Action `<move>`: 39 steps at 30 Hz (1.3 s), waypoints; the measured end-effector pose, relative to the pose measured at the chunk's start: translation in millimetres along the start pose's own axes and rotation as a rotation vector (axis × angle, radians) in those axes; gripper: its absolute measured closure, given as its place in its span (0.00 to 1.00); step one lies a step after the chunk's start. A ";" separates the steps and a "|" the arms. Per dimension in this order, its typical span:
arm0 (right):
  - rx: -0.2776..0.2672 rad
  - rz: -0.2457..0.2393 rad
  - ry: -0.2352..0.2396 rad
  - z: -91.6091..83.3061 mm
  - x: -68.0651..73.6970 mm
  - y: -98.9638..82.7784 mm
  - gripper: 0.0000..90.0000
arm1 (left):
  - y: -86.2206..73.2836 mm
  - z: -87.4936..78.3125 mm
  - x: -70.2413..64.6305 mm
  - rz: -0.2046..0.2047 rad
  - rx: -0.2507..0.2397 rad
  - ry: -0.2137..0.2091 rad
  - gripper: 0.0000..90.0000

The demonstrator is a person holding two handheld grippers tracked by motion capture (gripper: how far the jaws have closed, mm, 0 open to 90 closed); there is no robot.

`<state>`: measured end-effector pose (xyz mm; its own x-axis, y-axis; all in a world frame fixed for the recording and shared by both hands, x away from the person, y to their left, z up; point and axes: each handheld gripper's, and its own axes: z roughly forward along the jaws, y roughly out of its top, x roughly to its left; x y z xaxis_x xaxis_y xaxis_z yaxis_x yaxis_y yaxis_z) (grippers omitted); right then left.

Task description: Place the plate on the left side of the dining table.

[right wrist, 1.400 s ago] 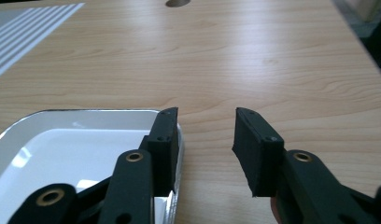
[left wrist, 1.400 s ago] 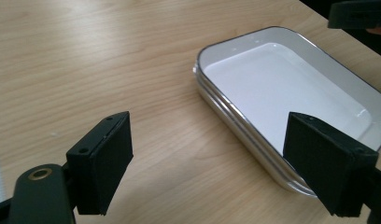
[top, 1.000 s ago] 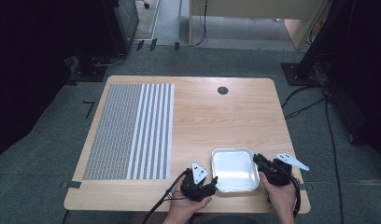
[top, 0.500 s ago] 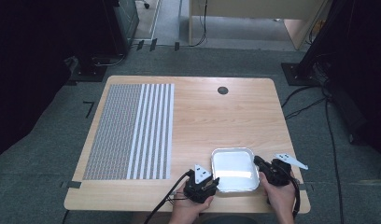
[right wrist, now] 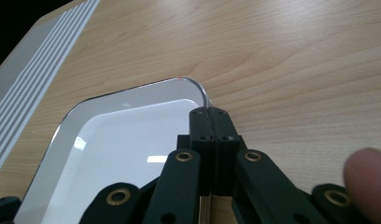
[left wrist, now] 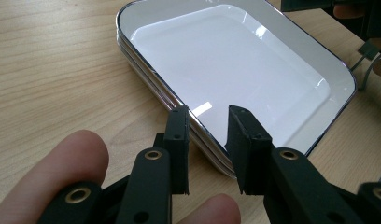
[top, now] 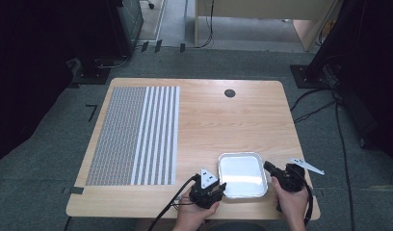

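Tray (top: pixel 242 174) flanked low by both hands; right tongs (right wrist: pixel 210 122) pinch rim, left tongs (left wrist: pixel 208 140) narrow, straddling edge.

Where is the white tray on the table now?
In the high view, the white tray lies near the table's front edge, right of centre, between both grippers.

Both forearms enter from the near edge of the bench, one gripper in each hand. The left gripper (top: pixel 215 185) points right, its jaws part-closed with a gap between them after closing moments ago. The right gripper (top: pixel 270 169) points left, its jaws pressed flat together. A thumb (left wrist: pixel 48 179) and a fingertip lie beside the left jaws.
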<state>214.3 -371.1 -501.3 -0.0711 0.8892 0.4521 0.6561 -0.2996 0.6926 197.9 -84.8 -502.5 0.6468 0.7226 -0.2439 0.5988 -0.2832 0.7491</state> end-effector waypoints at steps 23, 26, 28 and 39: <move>0.024 0.030 0.075 -7.0 -0.8 5.9 0.98 | -0.6 2.3 2.5 -0.002 0.018 -0.019 0.78; 0.043 0.020 0.060 -5.0 -0.9 4.2 0.96 | -0.4 2.1 2.4 -0.001 0.015 -0.019 0.78; 0.060 0.002 0.049 -3.5 1.3 3.2 0.93 | -0.5 2.4 2.3 0.002 0.016 -0.017 0.78; 0.019 -0.047 -0.098 -2.7 21.4 -0.7 0.99 | 0.2 1.3 5.2 -0.005 0.017 -0.029 0.69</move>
<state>210.2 -352.9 -490.6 -0.0286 0.9319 0.3615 0.6679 -0.2513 0.7006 202.0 -81.9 -504.4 0.6572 0.7055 -0.2653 0.6098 -0.2907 0.7373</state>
